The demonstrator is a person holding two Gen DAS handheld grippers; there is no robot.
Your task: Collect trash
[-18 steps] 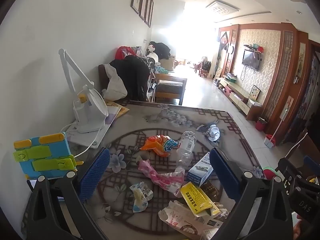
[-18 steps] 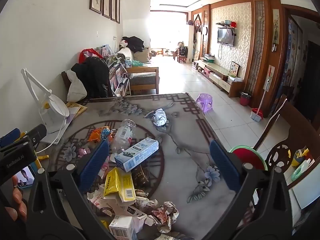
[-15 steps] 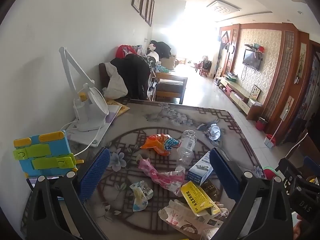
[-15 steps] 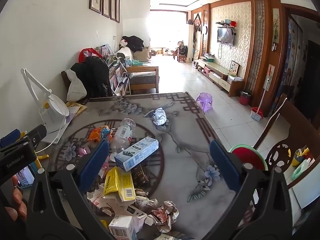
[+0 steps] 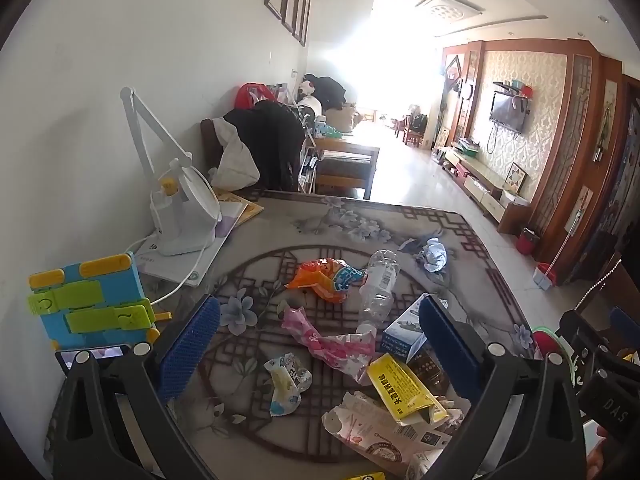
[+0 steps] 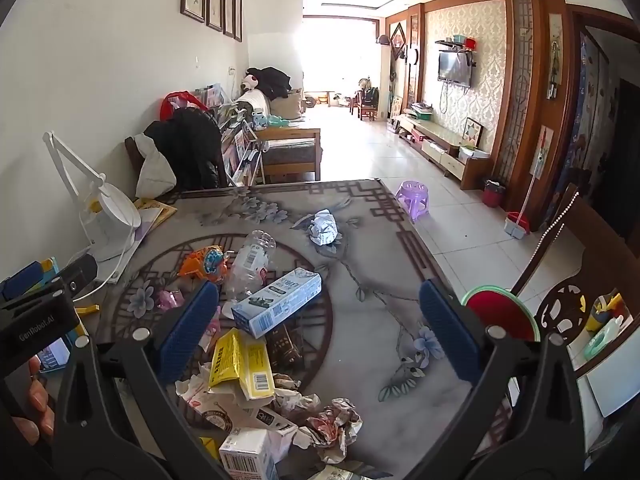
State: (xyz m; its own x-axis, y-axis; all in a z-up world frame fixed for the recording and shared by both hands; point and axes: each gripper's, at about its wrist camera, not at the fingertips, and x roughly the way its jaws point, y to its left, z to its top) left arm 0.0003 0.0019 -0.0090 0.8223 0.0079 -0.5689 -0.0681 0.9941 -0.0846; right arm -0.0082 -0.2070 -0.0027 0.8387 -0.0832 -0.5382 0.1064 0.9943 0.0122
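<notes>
Trash lies scattered on the patterned table (image 5: 344, 224): an orange snack bag (image 5: 320, 278), a clear plastic bottle (image 5: 378, 284), a pink wrapper (image 5: 324, 340), a small yellow-white wrapper (image 5: 284, 380), a yellow box (image 5: 404, 388) and a blue-white carton (image 5: 404, 328). My left gripper (image 5: 320, 344) is open and empty, held above the pink wrapper. My right gripper (image 6: 320, 328) is open and empty above the blue-white carton (image 6: 276, 308) and yellow box (image 6: 240, 364). A crumpled white paper ball (image 6: 325, 227) lies farther back.
A white desk lamp (image 5: 180, 208) and a blue-green phone stand (image 5: 92, 304) stand at the table's left by the wall. A red bin with a green rim (image 6: 500, 316) sits off the right edge beside a wooden chair (image 6: 568, 276). A purple stool (image 6: 412, 198) stands beyond.
Both grippers have drifted slightly; the left view has shifted a little forward. Both remain open and empty, and no trash has moved.
</notes>
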